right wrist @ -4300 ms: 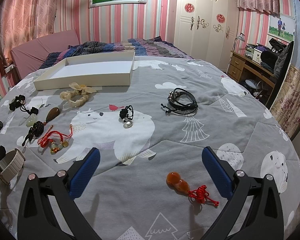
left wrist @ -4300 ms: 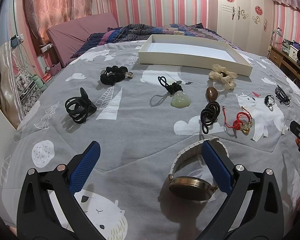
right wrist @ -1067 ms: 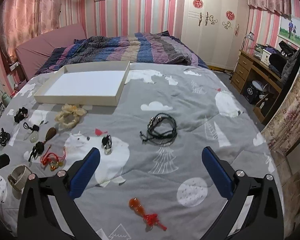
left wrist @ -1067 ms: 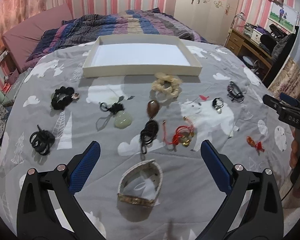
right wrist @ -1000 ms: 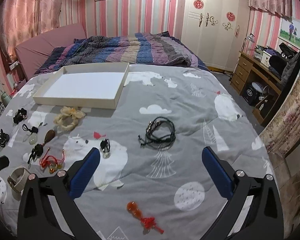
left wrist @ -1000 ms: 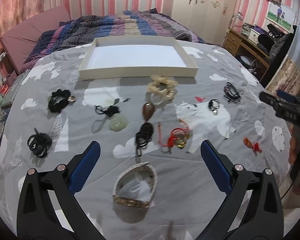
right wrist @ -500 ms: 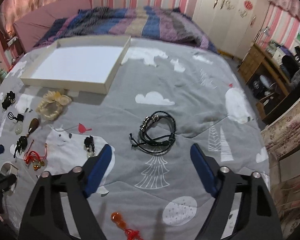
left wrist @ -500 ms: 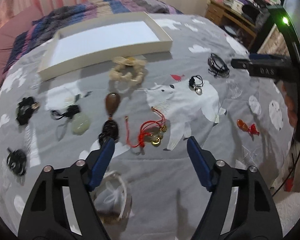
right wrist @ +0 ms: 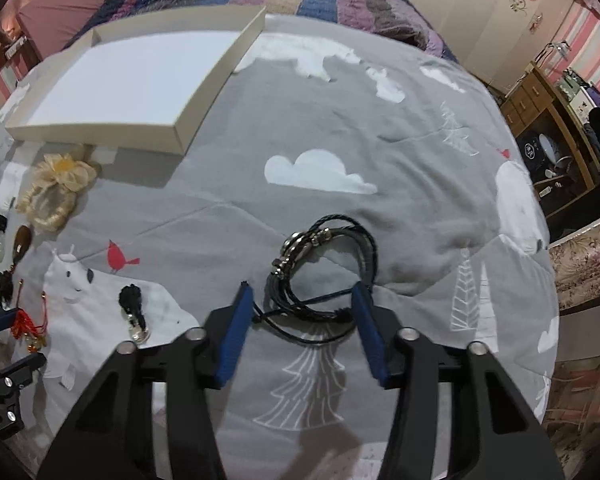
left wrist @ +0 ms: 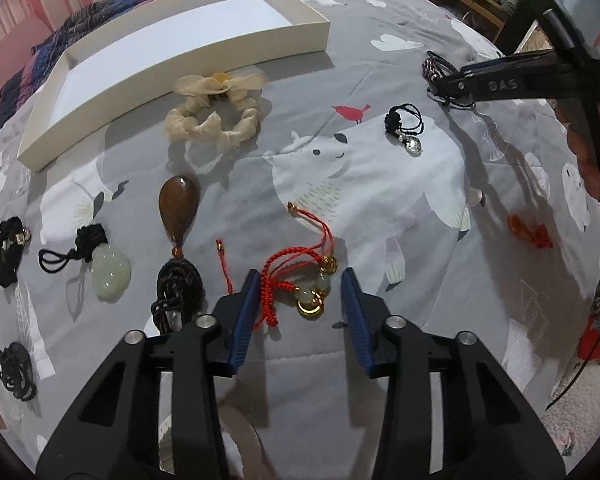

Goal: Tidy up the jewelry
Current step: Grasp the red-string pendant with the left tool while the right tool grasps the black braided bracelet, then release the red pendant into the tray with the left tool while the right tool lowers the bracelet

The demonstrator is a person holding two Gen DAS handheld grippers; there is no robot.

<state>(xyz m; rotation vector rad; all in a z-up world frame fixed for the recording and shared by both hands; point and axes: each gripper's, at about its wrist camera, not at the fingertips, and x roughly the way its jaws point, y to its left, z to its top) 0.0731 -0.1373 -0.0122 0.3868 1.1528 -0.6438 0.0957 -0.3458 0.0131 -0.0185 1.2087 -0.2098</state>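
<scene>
Both hand-held grippers gape: the left hand-held gripper (left wrist: 298, 300) straddles the red braided cord bracelet with gold and jade beads (left wrist: 300, 280), the right hand-held gripper (right wrist: 302, 310) the black leather cord bracelet (right wrist: 324, 268). Pinch the bunched cords, then carry toward the shallow cream cardboard tray (left wrist: 204, 46) at eleven o'clock

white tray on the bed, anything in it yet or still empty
Empty. The white tray shows only its bare white floor in both wrist views, and the jewelry, like the red cord bracelet and black cord bracelet, lies outside it on the bedspread.
</scene>
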